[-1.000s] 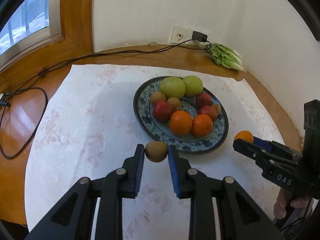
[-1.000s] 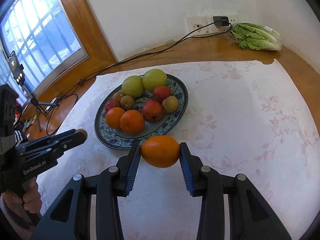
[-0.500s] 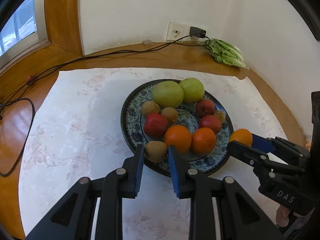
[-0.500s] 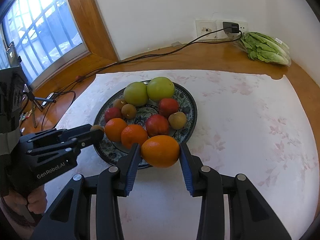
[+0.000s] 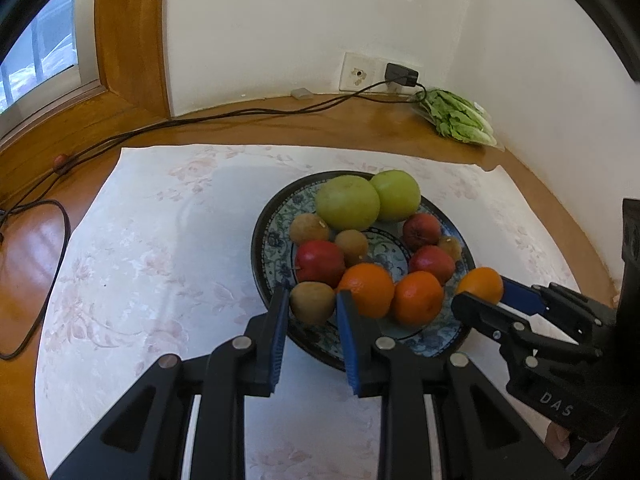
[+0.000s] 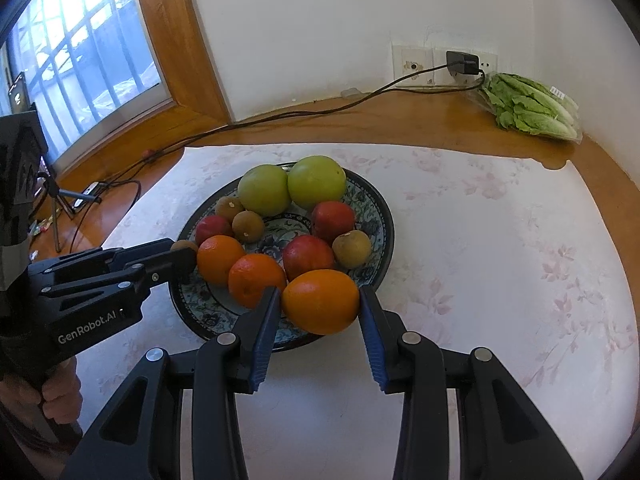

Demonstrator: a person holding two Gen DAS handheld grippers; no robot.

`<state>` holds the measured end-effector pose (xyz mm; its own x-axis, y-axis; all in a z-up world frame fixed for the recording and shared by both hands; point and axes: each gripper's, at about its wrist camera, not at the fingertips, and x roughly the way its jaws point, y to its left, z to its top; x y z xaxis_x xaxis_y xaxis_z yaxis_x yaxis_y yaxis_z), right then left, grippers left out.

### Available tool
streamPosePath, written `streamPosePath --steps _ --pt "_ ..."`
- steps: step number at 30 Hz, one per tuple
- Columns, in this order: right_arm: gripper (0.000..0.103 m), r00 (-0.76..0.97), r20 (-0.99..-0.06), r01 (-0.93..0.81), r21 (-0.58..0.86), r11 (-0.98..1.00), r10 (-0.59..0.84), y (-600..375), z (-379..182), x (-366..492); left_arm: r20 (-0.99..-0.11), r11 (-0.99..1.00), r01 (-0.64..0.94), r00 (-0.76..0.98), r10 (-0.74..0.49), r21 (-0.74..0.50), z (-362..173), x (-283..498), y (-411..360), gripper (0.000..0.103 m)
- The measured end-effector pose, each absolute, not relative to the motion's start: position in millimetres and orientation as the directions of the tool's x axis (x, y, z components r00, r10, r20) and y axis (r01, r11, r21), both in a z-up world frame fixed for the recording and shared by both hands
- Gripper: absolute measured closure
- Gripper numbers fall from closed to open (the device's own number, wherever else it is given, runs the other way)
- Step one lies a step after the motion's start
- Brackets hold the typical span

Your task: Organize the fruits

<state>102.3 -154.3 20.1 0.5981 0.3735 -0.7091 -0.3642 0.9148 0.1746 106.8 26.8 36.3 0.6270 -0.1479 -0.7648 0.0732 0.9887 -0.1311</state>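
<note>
Left gripper is pinching a kiwi between its blue pads, holding it over the near-left rim of the plate. Kiwi is sitting just beside an orange already on the plate, below a red apple; can't tell if they're touching.

Right gripper is clamping an orange sideways between its pads, over the plate's near edge, just in front of a plated tangerine and a red apple. In the left view it's showing at the plate's right rim.

Plate is carrying two green apples at the back, red apples, brown kiwis and two orange citrus in front. It's sitting on a pale floral cloth on a wooden table.

Lettuce is lying in the far right corner by the wall socket; a black cable is running from there across the wood. A hand is gripping the left tool's handle.
</note>
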Motion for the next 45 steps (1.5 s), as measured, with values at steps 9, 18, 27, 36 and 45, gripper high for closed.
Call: streamPosePath --steps 9,18,27,36,45 --pt "0.062 0.593 -0.701 -0.351 0.218 0.911 0.396 -159 20 104 -0.765 0.988 0.076 0.626 -0.151 -0.133 36 105 27 0.078" --pt "0.058 0.610 -0.673 -0.351 0.245 0.904 0.420 -164 28 97 -0.763 0.984 0.094 0.622 -0.174 -0.148 43 94 23 0.060" --pt "0.047 0.598 -0.681 -0.353 0.249 0.902 0.422 -170 31 80 -0.762 0.990 0.098 0.633 -0.140 -0.100 51 75 14 0.028" --pt "0.037 0.582 -0.728 -0.340 0.187 0.922 0.362 -170 19 70 -0.795 0.994 0.060 0.598 -0.105 -0.086 35 69 13 0.022" --pt "0.027 0.587 -0.752 -0.306 0.137 0.942 0.299 -173 7 72 -0.801 0.998 0.055 0.597 -0.046 -0.016 24 68 5 0.015"
